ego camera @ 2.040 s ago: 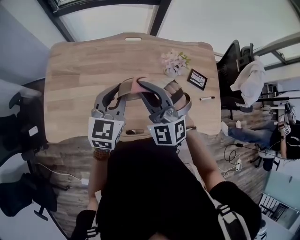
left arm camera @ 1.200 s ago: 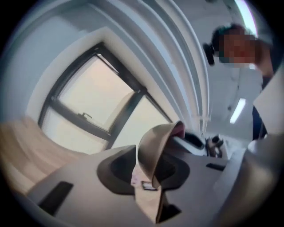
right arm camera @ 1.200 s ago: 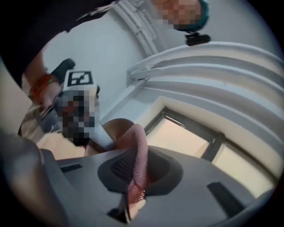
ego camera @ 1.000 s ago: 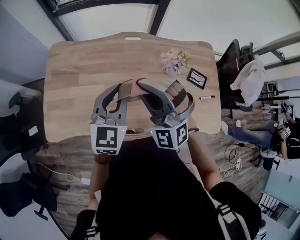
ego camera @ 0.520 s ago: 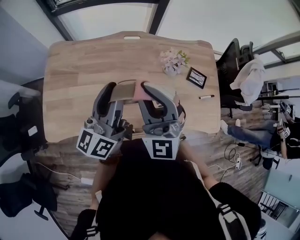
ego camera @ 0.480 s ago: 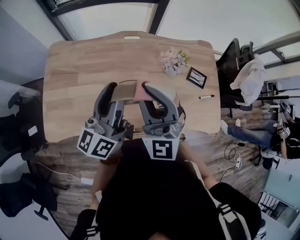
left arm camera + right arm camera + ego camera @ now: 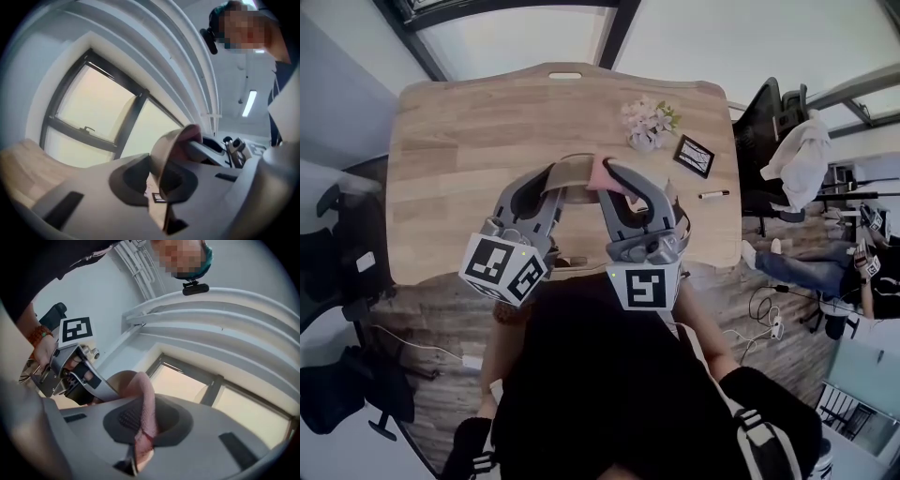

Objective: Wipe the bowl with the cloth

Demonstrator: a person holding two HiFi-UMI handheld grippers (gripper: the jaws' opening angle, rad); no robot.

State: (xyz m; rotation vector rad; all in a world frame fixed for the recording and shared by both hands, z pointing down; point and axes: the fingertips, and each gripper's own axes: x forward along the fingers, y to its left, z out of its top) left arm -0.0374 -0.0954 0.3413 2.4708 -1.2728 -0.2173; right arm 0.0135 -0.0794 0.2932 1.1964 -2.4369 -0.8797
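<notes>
I hold a tan bowl [image 7: 570, 176] above the wooden table [image 7: 441, 141], between both grippers. My left gripper [image 7: 549, 178] has just been closing its jaws, and the bowl's rim [image 7: 161, 154] is pinched between them. The right gripper [image 7: 609, 174] is shut on a pink cloth [image 7: 600, 172]. In the right gripper view the cloth [image 7: 146, 408] folds up out of the right gripper [image 7: 139, 422] and lies against the bowl [image 7: 115, 380]. Behind it is the left gripper's marker cube [image 7: 76, 330]. The left gripper [image 7: 157, 177] points level toward a window.
On the table's far right stand a small vase of pale flowers [image 7: 649, 124], a dark framed card [image 7: 695, 157] and a pen [image 7: 713, 196]. Office chairs [image 7: 780, 127] stand past the right edge, and another dark chair [image 7: 342, 253] is at the left.
Both grippers have rolled, their marker cubes turning. The bowl and the cloth have shifted a little to the right. The left jaws opened on the rim and closed again.
</notes>
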